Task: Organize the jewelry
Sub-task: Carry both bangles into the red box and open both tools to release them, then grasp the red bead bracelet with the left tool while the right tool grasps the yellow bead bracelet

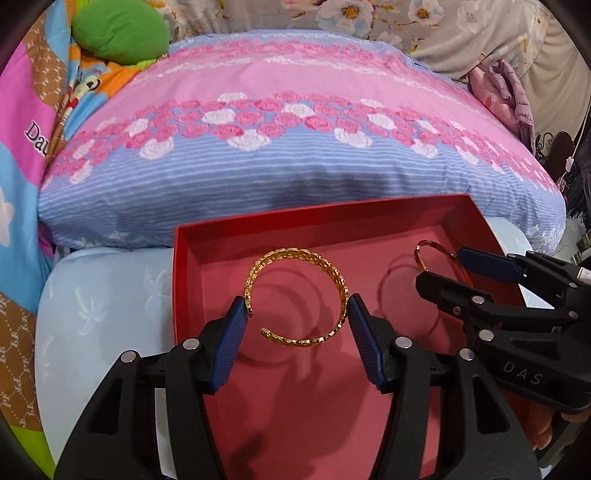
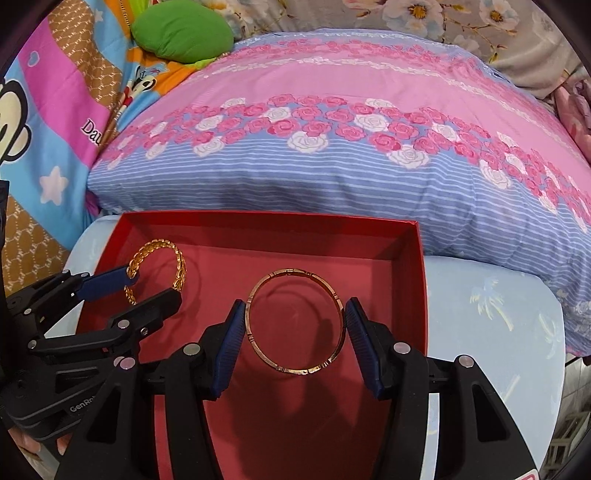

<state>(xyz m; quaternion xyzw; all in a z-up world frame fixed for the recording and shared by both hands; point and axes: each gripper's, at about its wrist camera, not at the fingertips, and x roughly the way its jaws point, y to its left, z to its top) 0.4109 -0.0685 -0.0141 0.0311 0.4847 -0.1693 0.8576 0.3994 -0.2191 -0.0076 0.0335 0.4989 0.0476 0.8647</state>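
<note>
An open red box rests on a pale blue cushion. My left gripper is shut on a gold open cuff bracelet, held by its two sides over the box floor. My right gripper is shut on a thin gold bangle, also held over the box floor. Each gripper shows in the other's view: the right gripper with the bangle at the right, the left gripper with the cuff at the left.
A large pillow with pink roses and blue stripes lies just behind the box. A green plush and a colourful cartoon blanket lie at the back left. The pale blue cushion extends on both sides of the box.
</note>
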